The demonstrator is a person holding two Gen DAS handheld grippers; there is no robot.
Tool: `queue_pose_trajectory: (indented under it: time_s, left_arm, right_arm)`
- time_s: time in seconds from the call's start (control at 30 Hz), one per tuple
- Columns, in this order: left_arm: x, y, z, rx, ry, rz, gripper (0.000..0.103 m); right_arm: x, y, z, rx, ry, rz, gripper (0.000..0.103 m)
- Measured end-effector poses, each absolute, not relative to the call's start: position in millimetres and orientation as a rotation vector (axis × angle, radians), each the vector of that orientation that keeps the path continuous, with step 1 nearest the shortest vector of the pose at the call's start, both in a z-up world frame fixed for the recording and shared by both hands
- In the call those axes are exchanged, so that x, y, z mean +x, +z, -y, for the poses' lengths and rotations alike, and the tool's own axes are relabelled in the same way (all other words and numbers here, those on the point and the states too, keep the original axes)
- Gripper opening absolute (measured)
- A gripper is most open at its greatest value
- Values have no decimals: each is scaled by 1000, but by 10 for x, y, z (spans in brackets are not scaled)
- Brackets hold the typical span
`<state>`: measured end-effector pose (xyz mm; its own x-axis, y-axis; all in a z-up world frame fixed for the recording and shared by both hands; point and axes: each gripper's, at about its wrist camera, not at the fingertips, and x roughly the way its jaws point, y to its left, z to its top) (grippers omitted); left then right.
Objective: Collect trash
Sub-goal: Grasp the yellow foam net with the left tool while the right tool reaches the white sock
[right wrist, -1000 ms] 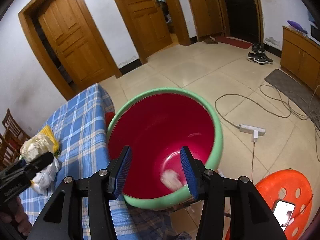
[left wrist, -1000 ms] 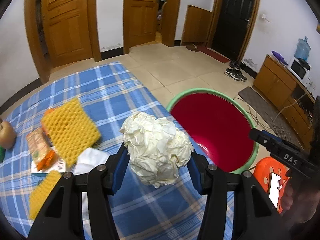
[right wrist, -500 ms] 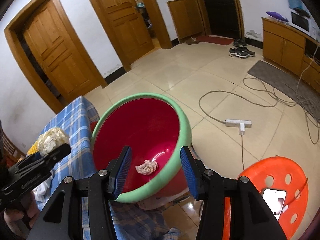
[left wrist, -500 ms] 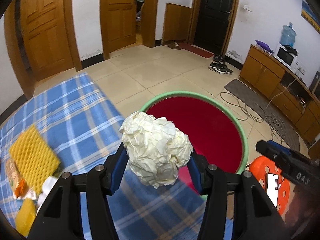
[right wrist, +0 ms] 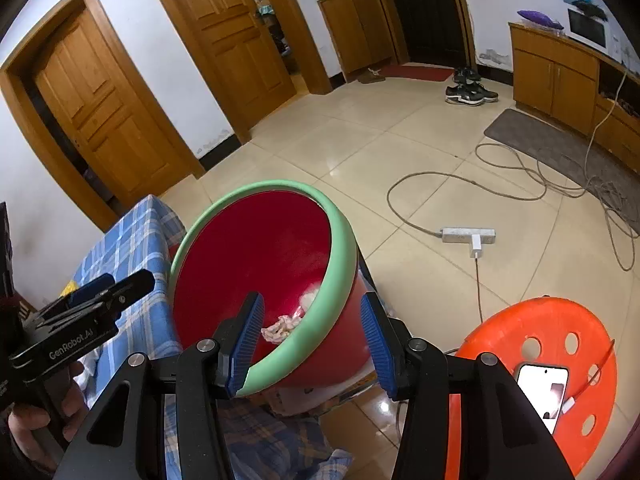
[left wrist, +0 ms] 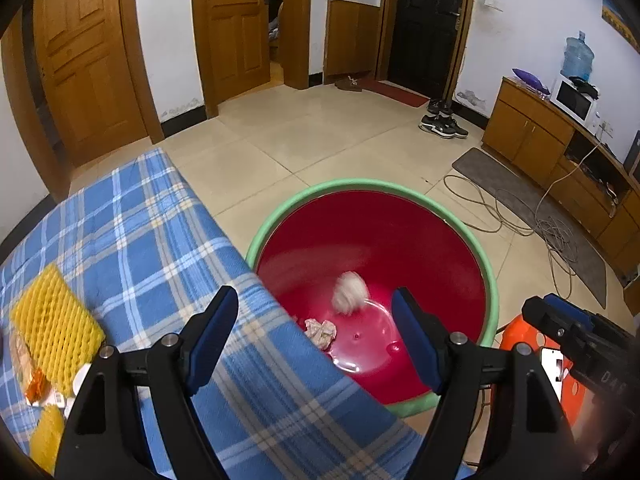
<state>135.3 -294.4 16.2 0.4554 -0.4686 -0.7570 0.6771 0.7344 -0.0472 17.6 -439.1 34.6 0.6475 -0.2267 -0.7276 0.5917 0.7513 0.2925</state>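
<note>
Tiled floor spreads out past the red tub (left wrist: 420, 240), which stands just beside the table (left wrist: 132, 232) with its blue checked cloth. Left gripper (left wrist: 314, 342) hangs over the tub's near rim, its jaws opening with nothing between them — a blurred paper ball (left wrist: 350, 290) is low inside the tub, near a smaller crumpled scrap (left wrist: 320, 332) on the tub's bottom. Right gripper (right wrist: 312, 340) hovers above the tub rim (right wrist: 340, 264), its jaws partly apart and gripping nothing; whether a pad grazes the rim is unclear.

To do this drop well, I would keep the left claw inside the rim line until the jaws are fully spread, so nothing clings to a pad. More trash waits on the table, farther from the tub — yellow foam nets (left wrist: 52, 324) and a wrapper (left wrist: 34, 376).
</note>
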Motion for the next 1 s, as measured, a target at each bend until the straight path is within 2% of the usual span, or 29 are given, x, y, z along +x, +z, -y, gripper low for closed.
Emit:
queue_pose_trajectory:
  time_s: [0.53, 1.0]
  left_arm:
    - [1324, 285, 2252, 216, -576, -837, 78]
    - [1300, 446, 1284, 124, -418, -815, 78]
  right_arm:
    - [147, 444, 4155, 534, -424, -713, 52]
    - [284, 517, 3680, 474, -330, -735, 52]
